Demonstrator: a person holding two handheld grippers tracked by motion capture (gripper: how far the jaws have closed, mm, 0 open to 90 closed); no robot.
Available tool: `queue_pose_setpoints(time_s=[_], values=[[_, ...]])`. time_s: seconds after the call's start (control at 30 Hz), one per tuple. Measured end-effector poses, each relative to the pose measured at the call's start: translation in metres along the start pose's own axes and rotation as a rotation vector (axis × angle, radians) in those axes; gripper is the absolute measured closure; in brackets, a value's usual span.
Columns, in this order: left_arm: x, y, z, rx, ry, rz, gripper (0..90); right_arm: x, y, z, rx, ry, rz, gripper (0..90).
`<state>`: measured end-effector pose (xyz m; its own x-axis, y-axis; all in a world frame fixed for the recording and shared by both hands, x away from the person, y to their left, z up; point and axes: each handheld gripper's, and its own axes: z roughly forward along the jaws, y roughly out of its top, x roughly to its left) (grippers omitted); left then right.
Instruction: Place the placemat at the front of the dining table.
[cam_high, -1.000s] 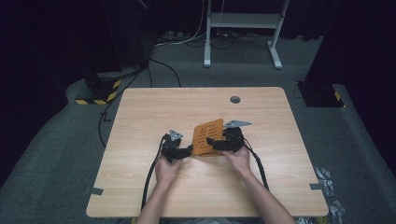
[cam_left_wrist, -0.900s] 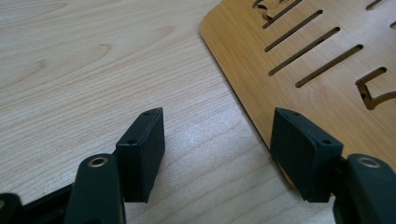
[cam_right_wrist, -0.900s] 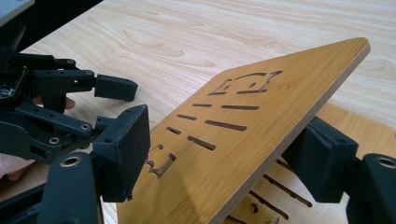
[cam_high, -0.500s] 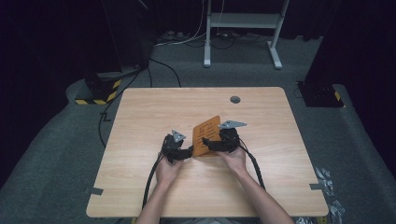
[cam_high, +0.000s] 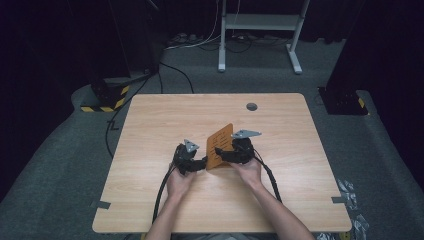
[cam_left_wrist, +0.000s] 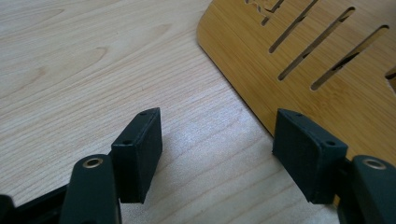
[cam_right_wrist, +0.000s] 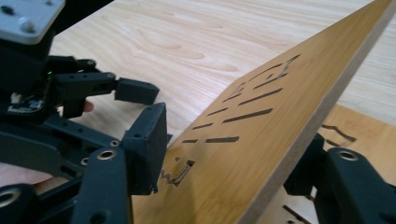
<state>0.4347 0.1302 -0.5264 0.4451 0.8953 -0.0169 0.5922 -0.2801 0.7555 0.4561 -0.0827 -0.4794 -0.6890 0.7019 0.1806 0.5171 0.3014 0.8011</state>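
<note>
A slotted bamboo board (cam_high: 220, 145) stands tilted near the table's middle, its far edge raised. My right gripper (cam_high: 226, 156) straddles its near right edge. In the right gripper view one pad (cam_right_wrist: 147, 144) sits over the board's top face (cam_right_wrist: 261, 135) and the other jaw is under it. These jaws have just been closing with the board between them, and I see no firm pinch. My left gripper (cam_high: 200, 164) is open at the board's left, low over the table. In the left gripper view its jaws (cam_left_wrist: 217, 154) hold nothing, beside the board's rounded corner (cam_left_wrist: 327, 88).
A second slotted wooden piece (cam_right_wrist: 357, 126) lies flat under the tilted board. The light wood table (cam_high: 200, 210) has a round grey grommet (cam_high: 251, 106) near its far edge. A white frame (cam_high: 260, 25) and black floor boxes (cam_high: 105, 97) stand beyond the table.
The board tips a little steeper than a second ago, and the right gripper's jaws stand closer around it. Both hands have stayed nearly where they were.
</note>
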Motion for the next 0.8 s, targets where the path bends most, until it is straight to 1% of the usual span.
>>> queue_pose_setpoints(time_s=[0.1,0.17,0.27,0.3,0.33,0.4,0.5,0.57,0.6,0.7,0.73,0.8], values=[[0.0001,0.0,0.0,0.001,-0.001,0.003,32.8,0.0031,-0.0004,0.0016,0.01,-0.001,-0.009,46.6],[0.0001,-0.0001,0.0,-0.001,-0.001,0.001,32.7,0.004,-0.0008,0.0032,0.021,0.006,-0.003,49.7],[0.0003,-0.0002,0.0,-0.002,-0.005,-0.001,32.6,0.0047,0.0002,0.0033,0.027,-0.002,0.005,51.4],[0.0004,-0.0002,0.0001,-0.003,-0.008,-0.002,32.5,0.0049,0.0004,0.0031,0.027,-0.004,0.009,52.8],[0.0004,-0.0002,0.0001,-0.003,-0.009,-0.003,32.2,0.0048,0.0005,0.0027,0.029,-0.004,0.012,56.6],[0.0,-0.0002,-0.0002,0.002,-0.007,-0.003,31.5,0.0045,0.0005,0.0021,0.03,0.002,0.012,59.8],[0.0008,-0.0006,-0.0003,0.0,-0.011,-0.003,29.9,0.0052,0.0011,0.0015,0.027,0.008,0.014,61.1],[0.0011,-0.0009,-0.0007,0.002,-0.007,-0.006,29.1,0.0048,0.0016,0.0007,0.023,0.017,0.013,66.2],[0.0015,-0.0008,-0.0008,0.003,-0.008,0.002,28.6,0.0048,0.0019,0.0003,0.023,0.023,0.014,68.4],[0.0022,-0.0014,-0.0015,0.002,-0.007,-0.003,28.1,0.0069,0.0024,0.0,0.019,0.025,0.015,70.0],[0.0025,-0.0016,-0.0018,0.0,-0.007,-0.022,28.2,0.007,0.0027,-0.0002,0.016,0.029,0.012,70.4],[0.0046,-0.0018,-0.0023,-0.004,-0.01,-0.035,28.2,0.0074,0.0033,-0.0007,0.017,0.037,0.014,73.4]])
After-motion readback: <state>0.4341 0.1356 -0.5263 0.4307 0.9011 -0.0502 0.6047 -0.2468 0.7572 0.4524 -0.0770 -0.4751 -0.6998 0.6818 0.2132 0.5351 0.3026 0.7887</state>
